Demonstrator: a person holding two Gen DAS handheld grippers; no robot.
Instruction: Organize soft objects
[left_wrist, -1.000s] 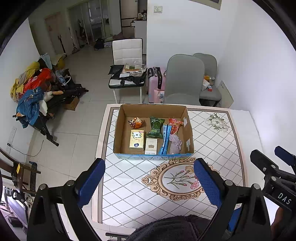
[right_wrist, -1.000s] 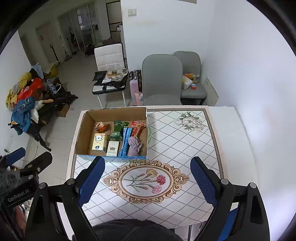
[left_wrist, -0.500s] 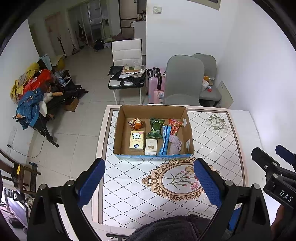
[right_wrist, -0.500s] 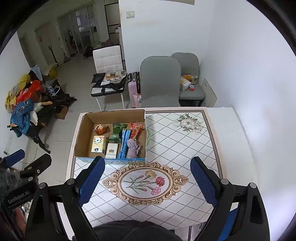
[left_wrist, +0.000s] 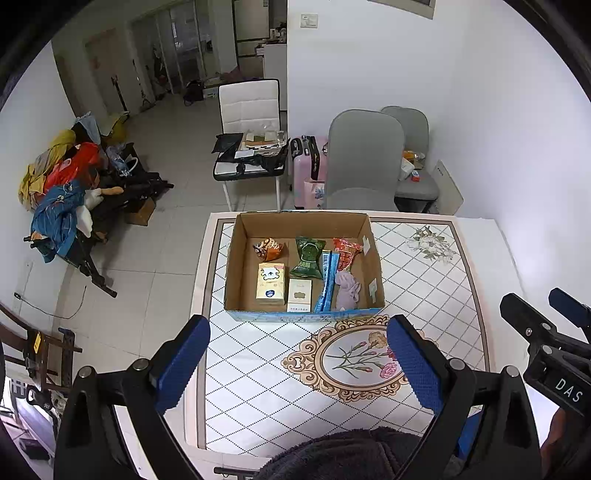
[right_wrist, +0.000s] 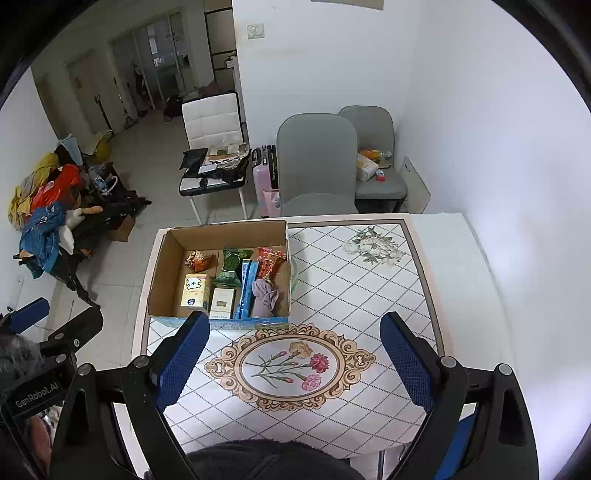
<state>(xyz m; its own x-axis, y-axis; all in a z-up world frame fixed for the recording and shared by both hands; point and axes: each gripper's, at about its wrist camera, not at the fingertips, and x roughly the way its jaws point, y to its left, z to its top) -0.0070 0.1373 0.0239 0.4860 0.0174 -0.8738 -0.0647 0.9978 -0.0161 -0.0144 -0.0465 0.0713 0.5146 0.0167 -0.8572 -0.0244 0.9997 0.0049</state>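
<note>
An open cardboard box (left_wrist: 236, 254) (right_wrist: 162, 258) stands on the far left part of the patterned table (left_wrist: 436, 273) (right_wrist: 354, 288). Inside lie an orange snack bag (left_wrist: 269, 249), a green packet (left_wrist: 308, 256), a red packet (left_wrist: 346, 252), a blue stick pack (left_wrist: 325, 280), a yellow tissue pack (left_wrist: 271, 283), a white box (left_wrist: 299, 294) and a crumpled purple cloth (left_wrist: 347, 290) (right_wrist: 264, 298). My left gripper (left_wrist: 299, 365) is open and empty, high above the table's near side. My right gripper (right_wrist: 295, 365) is open and empty, beside it.
Two grey chairs (left_wrist: 364, 158) and a pink suitcase (left_wrist: 308, 166) stand behind the table. A white chair (left_wrist: 251, 125) holds papers. A clothes pile (left_wrist: 62, 184) lies on the floor at left. A white wall runs along the right.
Both grippers have drawn back and up a little, so the box and table look slightly farther away. Both stay open and empty.
</note>
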